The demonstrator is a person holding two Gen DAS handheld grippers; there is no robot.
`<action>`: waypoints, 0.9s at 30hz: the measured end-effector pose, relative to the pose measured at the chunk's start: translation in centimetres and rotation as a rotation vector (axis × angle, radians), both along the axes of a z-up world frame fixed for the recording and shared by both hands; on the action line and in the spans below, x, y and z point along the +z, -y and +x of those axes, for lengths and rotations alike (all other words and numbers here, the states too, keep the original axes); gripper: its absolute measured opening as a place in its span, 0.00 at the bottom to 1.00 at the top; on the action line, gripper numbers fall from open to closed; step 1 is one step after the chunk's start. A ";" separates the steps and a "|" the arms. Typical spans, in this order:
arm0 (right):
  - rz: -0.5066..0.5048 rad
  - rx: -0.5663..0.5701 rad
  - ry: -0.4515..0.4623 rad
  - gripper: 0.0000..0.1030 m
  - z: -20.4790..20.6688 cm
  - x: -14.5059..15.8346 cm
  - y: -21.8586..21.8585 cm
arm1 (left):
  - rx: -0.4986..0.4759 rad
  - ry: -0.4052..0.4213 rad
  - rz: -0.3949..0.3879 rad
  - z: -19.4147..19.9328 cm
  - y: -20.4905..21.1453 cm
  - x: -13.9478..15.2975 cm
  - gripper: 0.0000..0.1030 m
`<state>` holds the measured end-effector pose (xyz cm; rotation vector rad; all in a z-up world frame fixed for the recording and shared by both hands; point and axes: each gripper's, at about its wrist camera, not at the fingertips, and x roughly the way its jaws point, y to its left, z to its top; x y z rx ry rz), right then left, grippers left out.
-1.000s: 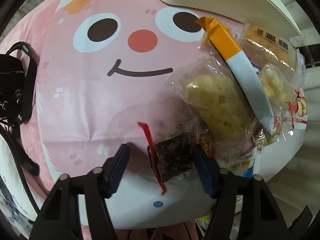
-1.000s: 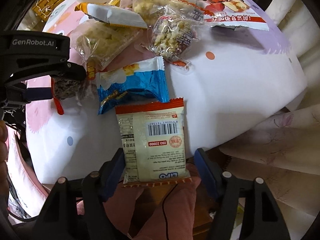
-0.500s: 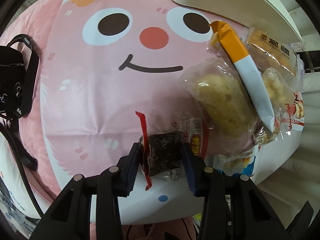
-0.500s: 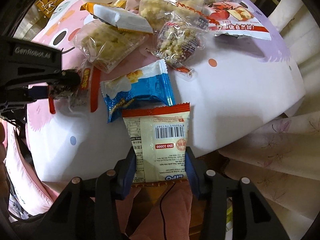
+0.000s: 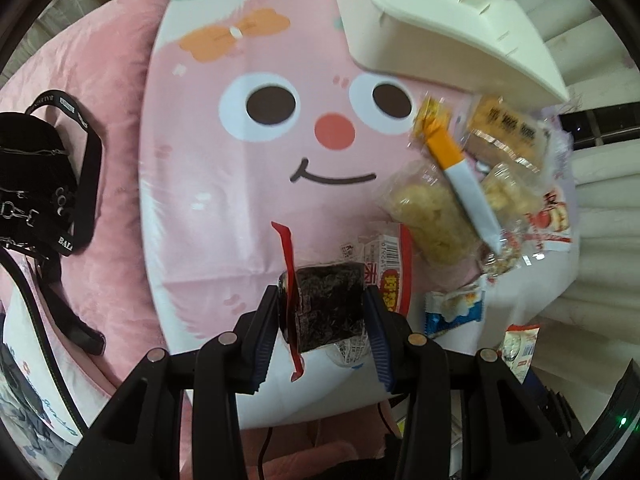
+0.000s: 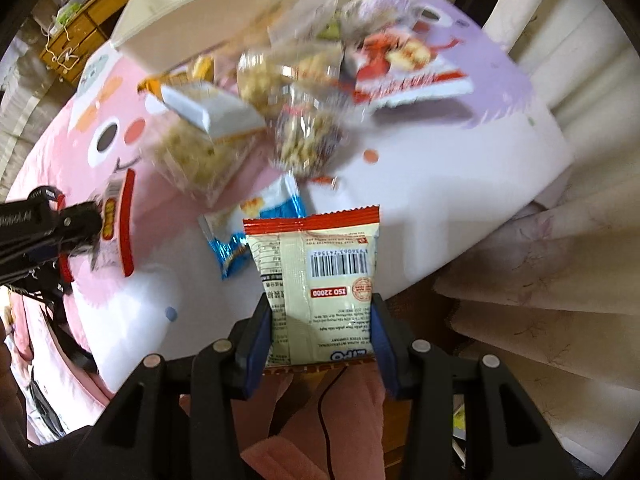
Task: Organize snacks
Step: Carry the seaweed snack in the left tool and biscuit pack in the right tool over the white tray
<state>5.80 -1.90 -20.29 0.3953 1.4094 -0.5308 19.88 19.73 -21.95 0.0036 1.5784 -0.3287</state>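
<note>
Seaweed packet (image 5: 325, 304) clamped between left tongs (image 5: 322, 320), cracker packet (image 6: 320, 280) between right tongs (image 6: 320, 328)

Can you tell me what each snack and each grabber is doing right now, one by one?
Left gripper: jaws shut on the dark seaweed snack.
Dark seaweed snack: held, red strip dangling.
Right gripper: jaws shut on the cream packet.
Cream packet: held, barcode side showing.
Blue packet: lying on the cloth.
Clear puffed-snack bag: lying in the pile.
Orange-and-white bar: resting atop other bags.
White bin: sitting behind the pile.
</note>
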 end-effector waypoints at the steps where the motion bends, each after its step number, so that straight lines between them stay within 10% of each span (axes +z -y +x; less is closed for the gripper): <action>1: -0.005 0.000 0.009 0.44 0.3 0.8 0.1 | 0.003 0.005 -0.008 0.0 -0.1 0.7 0.39; 27: -0.049 0.211 0.233 0.44 7.2 9.8 7.1 | 0.189 0.196 -0.070 1.0 2.0 12.0 0.39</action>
